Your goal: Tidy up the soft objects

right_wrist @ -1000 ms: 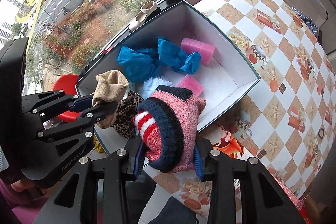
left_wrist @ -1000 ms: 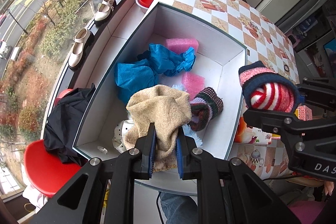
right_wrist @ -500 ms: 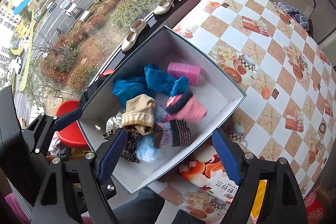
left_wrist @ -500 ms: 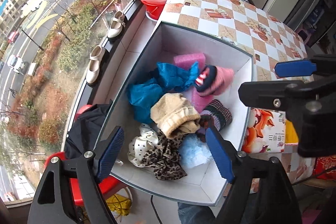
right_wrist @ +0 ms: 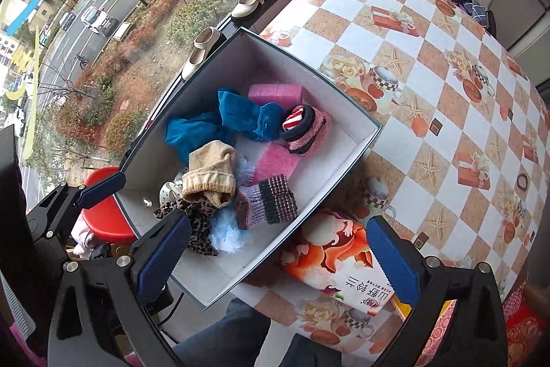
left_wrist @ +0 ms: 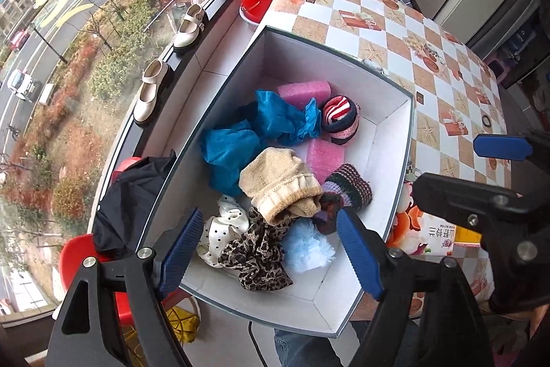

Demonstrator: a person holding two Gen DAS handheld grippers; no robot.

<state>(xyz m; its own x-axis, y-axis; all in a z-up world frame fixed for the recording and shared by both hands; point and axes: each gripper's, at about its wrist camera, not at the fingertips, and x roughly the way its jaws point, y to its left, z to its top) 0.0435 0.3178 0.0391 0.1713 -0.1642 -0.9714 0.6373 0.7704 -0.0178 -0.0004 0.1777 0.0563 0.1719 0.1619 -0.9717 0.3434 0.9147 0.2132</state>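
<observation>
Left wrist view: left gripper (left_wrist: 268,257) gaping, empty, over box (left_wrist: 395,160) near rim; right gripper (right_wrist: 275,260) likewise

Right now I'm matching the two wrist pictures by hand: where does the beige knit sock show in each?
Left wrist: the beige knit sock lies mid-box, just ahead of the open left gripper.
Right wrist: the sock lies left of centre, above the right gripper.
Shared landmark: the striped pink sock by the box's far end.
</observation>
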